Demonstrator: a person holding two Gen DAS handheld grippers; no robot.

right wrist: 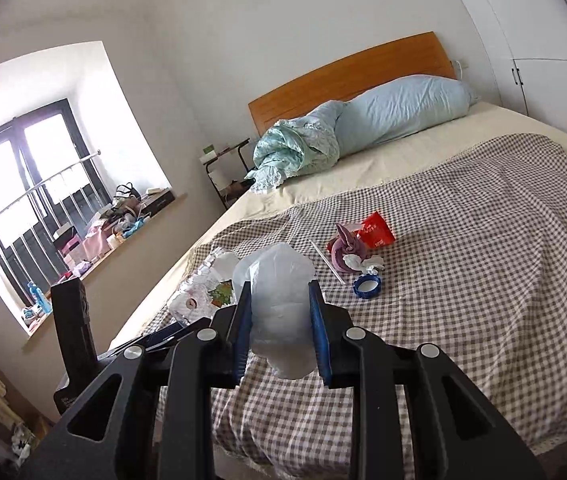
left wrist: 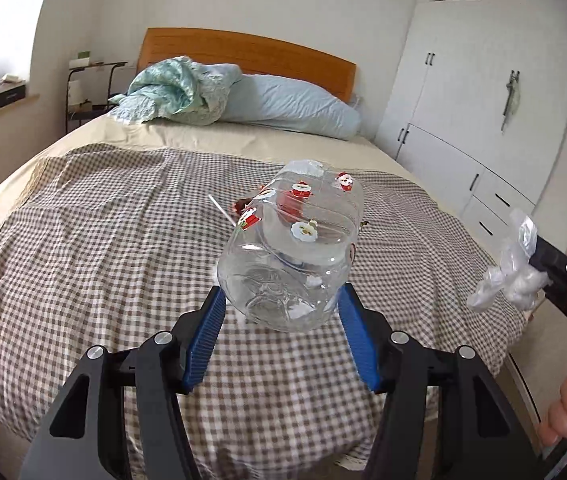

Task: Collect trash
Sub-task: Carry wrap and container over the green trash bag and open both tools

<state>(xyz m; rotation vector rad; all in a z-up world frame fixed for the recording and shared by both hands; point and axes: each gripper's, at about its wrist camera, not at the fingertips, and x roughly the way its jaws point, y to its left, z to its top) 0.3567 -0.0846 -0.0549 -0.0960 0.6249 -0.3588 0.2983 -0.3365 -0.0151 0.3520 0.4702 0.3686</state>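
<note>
My left gripper [left wrist: 281, 300] is shut on a clear plastic bottle [left wrist: 291, 248] with Santa stickers and holds it above the checked bedspread [left wrist: 103, 240]. My right gripper [right wrist: 281, 286] is shut on a crumpled clear plastic bag [right wrist: 277, 304]; the bag also shows in the left wrist view [left wrist: 511, 268] at the right edge. On the bed lie a red wrapper [right wrist: 377, 230], a purple crumpled piece [right wrist: 343, 250], a white tissue [right wrist: 367, 262], a blue bottle cap [right wrist: 367, 286] and a white straw [right wrist: 327, 262]. The bottle shows partly behind the bag [right wrist: 199, 294].
A blue pillow [right wrist: 403, 110] and a teal blanket [right wrist: 295, 150] lie at the wooden headboard [left wrist: 243, 54]. White wardrobes [left wrist: 483, 112] stand at the right. A cluttered windowsill [right wrist: 123, 224] and a black side table [left wrist: 91, 88] are at the left.
</note>
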